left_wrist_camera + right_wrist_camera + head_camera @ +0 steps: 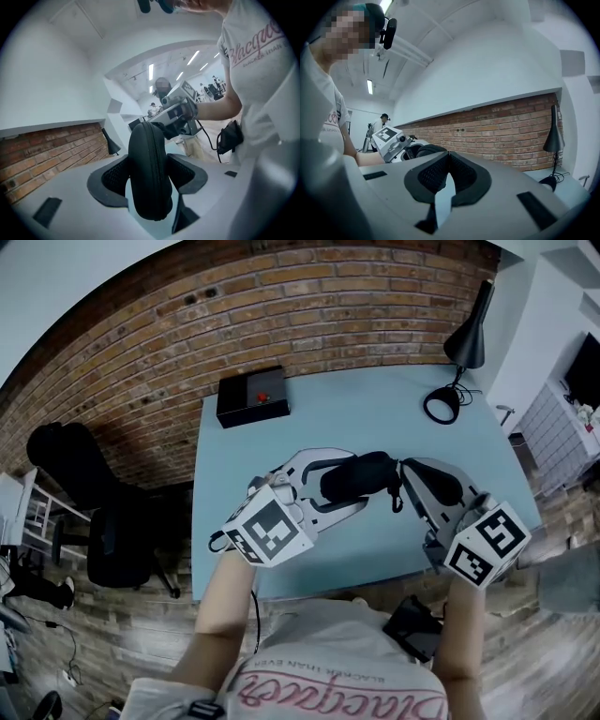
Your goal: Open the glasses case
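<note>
a: head view, where's the case?
b: the case (356, 474) is held over the blue surface (375, 409), zipped shut, contents hidden. the left gripper (330, 486) is around its middle, the right gripper (405, 476) at its right end.
a: left gripper view?
b: fingers (110, 180) clamped on both sides of the case, zip facing the camera.
a: right gripper view?
b: fingers (431, 176) pressed together, nothing seen between them. the case sits just beyond the tips.
</note>
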The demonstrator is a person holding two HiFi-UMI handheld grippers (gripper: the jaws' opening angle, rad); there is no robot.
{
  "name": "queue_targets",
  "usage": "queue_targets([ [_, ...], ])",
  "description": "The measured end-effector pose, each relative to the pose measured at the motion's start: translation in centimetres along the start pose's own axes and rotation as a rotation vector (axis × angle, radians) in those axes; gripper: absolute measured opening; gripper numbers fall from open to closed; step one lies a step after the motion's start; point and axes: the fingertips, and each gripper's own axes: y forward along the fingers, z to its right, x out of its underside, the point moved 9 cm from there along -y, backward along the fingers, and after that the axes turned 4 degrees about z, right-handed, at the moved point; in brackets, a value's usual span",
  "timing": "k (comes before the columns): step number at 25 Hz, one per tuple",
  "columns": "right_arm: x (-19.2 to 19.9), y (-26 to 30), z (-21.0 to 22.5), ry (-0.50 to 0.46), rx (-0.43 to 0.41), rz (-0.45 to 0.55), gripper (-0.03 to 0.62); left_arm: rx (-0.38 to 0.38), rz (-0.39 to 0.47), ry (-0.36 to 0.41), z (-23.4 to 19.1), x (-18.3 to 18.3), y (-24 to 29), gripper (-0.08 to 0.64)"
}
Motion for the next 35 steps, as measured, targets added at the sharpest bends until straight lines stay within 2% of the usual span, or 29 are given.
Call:
queue_targets([
  [6, 0.7, -0.2, 0.4, 0.082, -0.024, 0.02, 0.02, 0.034, 0.119, -0.07, 0.1, -0.6, -0.5, 0.263],
  [11, 2.0, -0.3, 0.8, 0.122, -0.006, -0.003, 0.02, 0.041, 0.284, -0.221, -0.2, -1.2, -1.2, 0.258],
  [13, 2.3, -0.5, 0.8, 0.146, -0.012, 0.011, 0.02, 0.049, 0.313, -0.256, -0.2, -1.3, -1.5, 0.256],
  [15, 2.4, -0.7, 0.8, 0.2, -0.028, 0.044, 0.02, 0.051, 0.336, -0.283, -0.2, -1.4, -1.6, 0.256],
  [20, 3.2, -0.8, 0.9, 0.446, -0.12, 0.128, 0.018, 0.055, 0.443, -0.341, -0.3, -1.1, -1.9, 0.255],
  [24, 3.9, -1.0, 1.0, 0.546, -0.166, 0.16, 0.018, 0.07, 0.493, -0.393, -0.3, -1.1, -1.9, 0.253],
  [26, 3.9, -1.0, 1.0, 0.565, -0.176, 0.18, 0.02, 0.072, 0.519, -0.432, -0.3, -0.8, -1.9, 0.253],
  [28, 4.0, -0.9, 1.2, 0.523, -0.137, 0.181, 0.02, 0.052, 0.513, -0.46, -0.4, -0.5, -1.5, 0.253],
  [31, 4.4, -0.8, 1.3, 0.394, -0.023, 0.137, 0.02, -0.028, 0.44, -0.446, -0.4, -0.1, -0.7, 0.253],
  [33, 4.5, -1.1, 1.5, 0.371, 0.027, 0.132, 0.021, -0.098, 0.379, -0.418, -0.7, 0.2, -0.5, 0.255],
  [35, 4.4, -1.5, 1.7, 0.382, 0.037, 0.153, 0.033, -0.162, 0.321, -0.391, -1.0, 0.5, -0.4, 0.255],
])
